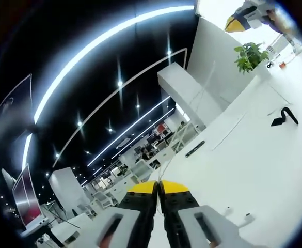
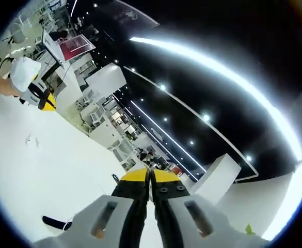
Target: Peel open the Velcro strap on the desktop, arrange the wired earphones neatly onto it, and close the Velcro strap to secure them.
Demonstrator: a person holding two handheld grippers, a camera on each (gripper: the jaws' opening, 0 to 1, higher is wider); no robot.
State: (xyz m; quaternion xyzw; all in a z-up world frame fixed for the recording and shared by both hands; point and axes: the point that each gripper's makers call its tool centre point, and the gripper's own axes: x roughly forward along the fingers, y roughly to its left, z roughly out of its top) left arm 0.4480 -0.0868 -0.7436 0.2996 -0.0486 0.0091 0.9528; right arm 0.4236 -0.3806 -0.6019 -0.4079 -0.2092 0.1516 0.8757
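Observation:
The black Velcro strap (image 1: 285, 116) lies bent on the white desktop (image 1: 254, 170), far right of my left gripper (image 1: 159, 185), whose yellow-tipped jaws are pressed together with nothing visible between them. Small white earphone pieces (image 1: 238, 216) lie on the desk near that gripper's right side. In the right gripper view, my right gripper (image 2: 149, 174) is shut too and points past the desk edge toward the office. The strap (image 2: 58, 223) shows at the lower left there, and the earphones (image 2: 32, 139) are tiny specks on the desktop (image 2: 42, 170). Each gripper appears in the other's view: the right gripper (image 1: 243, 20) and the left gripper (image 2: 41, 98).
A potted plant (image 1: 251, 54) stands at the desk's far end beside small items. A short dark bar (image 1: 194, 149) lies on the desk near its edge. Beyond the desk are office desks, a white pillar (image 1: 184, 88) and a dark ceiling with light strips.

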